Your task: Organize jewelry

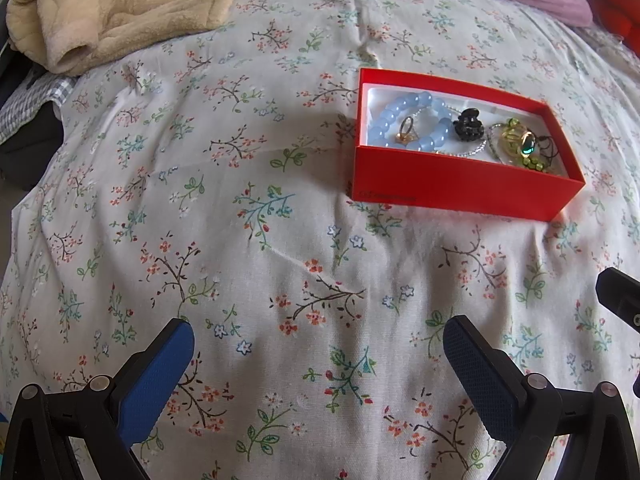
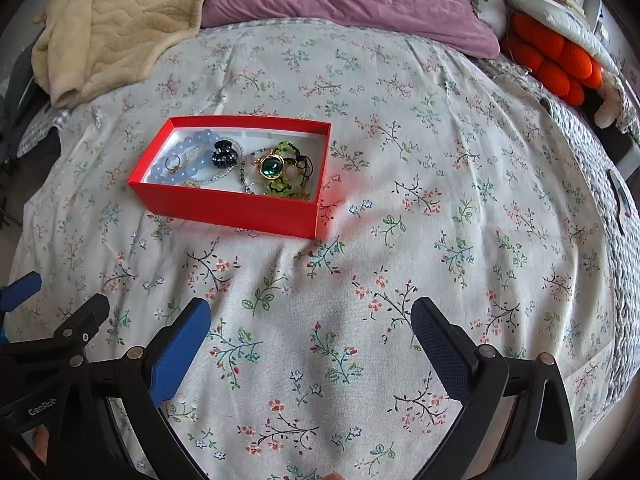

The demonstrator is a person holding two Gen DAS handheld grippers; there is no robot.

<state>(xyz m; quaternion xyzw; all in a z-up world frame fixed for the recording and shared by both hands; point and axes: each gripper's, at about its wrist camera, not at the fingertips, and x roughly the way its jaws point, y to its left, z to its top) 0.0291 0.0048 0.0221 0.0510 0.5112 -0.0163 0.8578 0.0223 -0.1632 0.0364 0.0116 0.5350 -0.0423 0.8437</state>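
both grippers, left (image 1: 318, 344) and right (image 2: 310, 326), hung wide and empty short of the red box (image 2: 224, 206), jewelry seemingly all inside; next likely closing or tidying.

Black frames, blue textured fingers (image 2: 182, 354), silver rivets

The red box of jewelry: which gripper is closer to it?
Neither clearly. The red box lies ahead-right of the left gripper and ahead-left of the right gripper.

The box (image 2: 224, 204) sits on the bedspread (image 2: 400, 240), bracelet (image 2: 188, 156) left of the hair clip (image 2: 223, 154) (pillow (image 2: 352, 0) behind).
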